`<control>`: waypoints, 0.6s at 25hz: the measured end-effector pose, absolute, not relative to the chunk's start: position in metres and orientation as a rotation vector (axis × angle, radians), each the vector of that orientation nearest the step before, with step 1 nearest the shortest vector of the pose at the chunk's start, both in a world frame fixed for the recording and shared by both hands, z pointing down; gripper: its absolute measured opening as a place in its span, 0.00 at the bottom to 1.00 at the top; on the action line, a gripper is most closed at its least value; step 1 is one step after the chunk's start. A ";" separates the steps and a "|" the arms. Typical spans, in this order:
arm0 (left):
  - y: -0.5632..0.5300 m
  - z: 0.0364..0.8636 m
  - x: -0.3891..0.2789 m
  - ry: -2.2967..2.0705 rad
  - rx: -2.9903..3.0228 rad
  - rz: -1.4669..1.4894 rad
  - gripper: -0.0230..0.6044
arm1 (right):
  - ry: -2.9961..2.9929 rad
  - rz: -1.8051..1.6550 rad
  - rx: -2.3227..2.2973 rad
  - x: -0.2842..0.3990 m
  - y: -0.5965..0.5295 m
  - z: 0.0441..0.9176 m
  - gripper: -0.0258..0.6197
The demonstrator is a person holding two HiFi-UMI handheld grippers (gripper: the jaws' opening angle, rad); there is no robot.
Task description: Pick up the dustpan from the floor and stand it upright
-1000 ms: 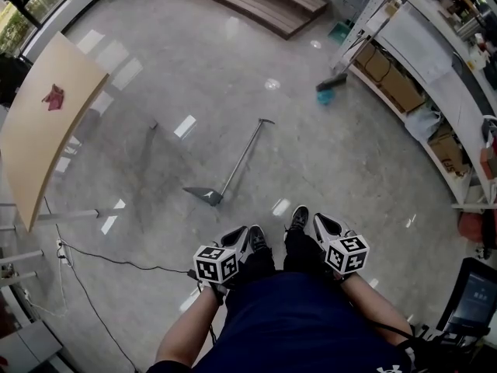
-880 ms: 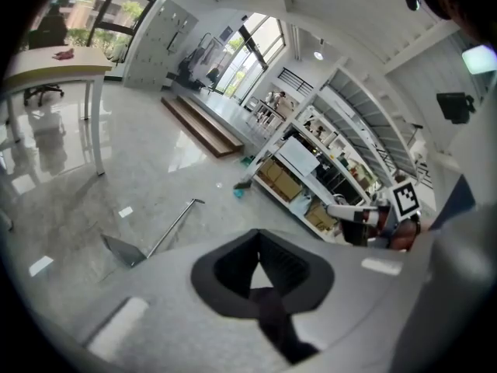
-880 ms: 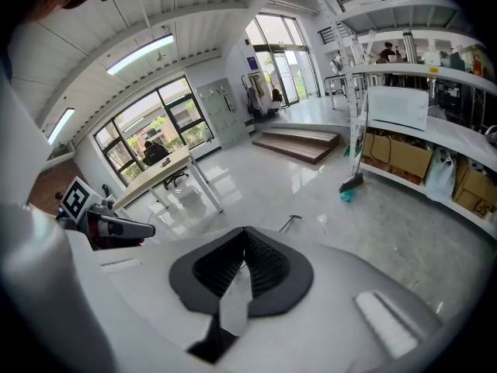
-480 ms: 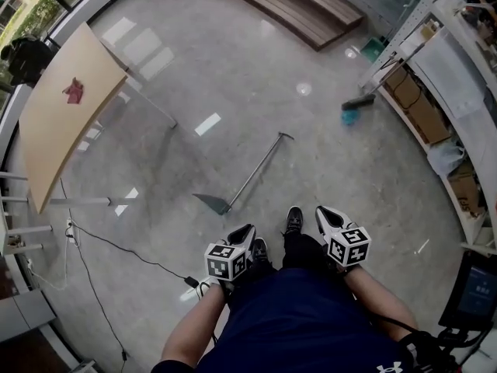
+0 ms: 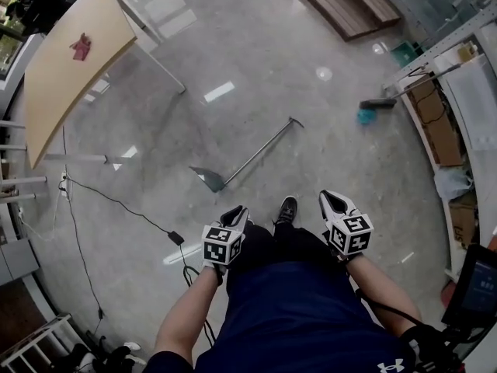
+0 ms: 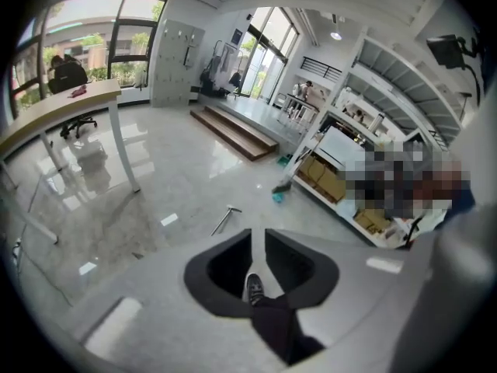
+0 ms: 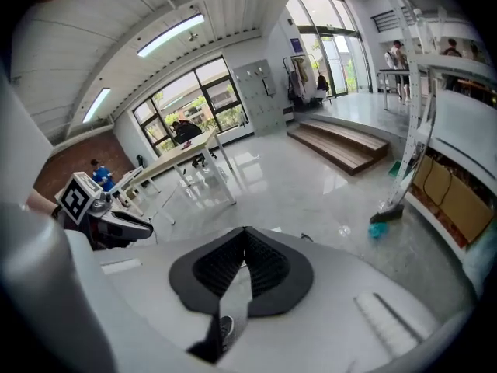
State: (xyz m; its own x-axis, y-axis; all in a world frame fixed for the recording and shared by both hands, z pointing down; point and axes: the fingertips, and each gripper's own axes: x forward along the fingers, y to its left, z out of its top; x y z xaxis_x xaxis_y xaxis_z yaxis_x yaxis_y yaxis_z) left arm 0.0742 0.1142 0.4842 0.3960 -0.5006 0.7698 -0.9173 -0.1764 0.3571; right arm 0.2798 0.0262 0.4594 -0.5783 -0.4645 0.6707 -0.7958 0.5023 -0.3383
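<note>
Left gripper (image 5: pixel 235 214): jaws have just been opening, narrow gap, empty.
Right gripper (image 5: pixel 331 200): jaws pressed together, empty.
Dustpan (image 5: pixel 250 155): lying flat mid-frame, apart from both; reach likely next.

The floor (image 5: pixel 256 45) is glossy, polished grey, stone-like, mirroring the lights. The dustpan (image 5: pixel 258 152) has a thin shiny metal handle and a dull dark pan. The tabletop (image 5: pixel 70 76) is matt pale wood; the right gripper (image 7: pixel 245 231) has ribbed black matt pads (image 7: pixel 265 269)
</note>
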 end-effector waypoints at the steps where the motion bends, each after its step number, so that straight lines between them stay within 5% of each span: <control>1: 0.113 0.489 0.071 -1.241 1.809 0.634 0.12 | -2.242 0.838 1.035 0.281 0.021 0.461 0.06; 15: 0.075 0.558 0.018 -1.234 1.731 0.644 0.11 | -2.130 0.776 1.026 0.266 -0.048 0.503 0.06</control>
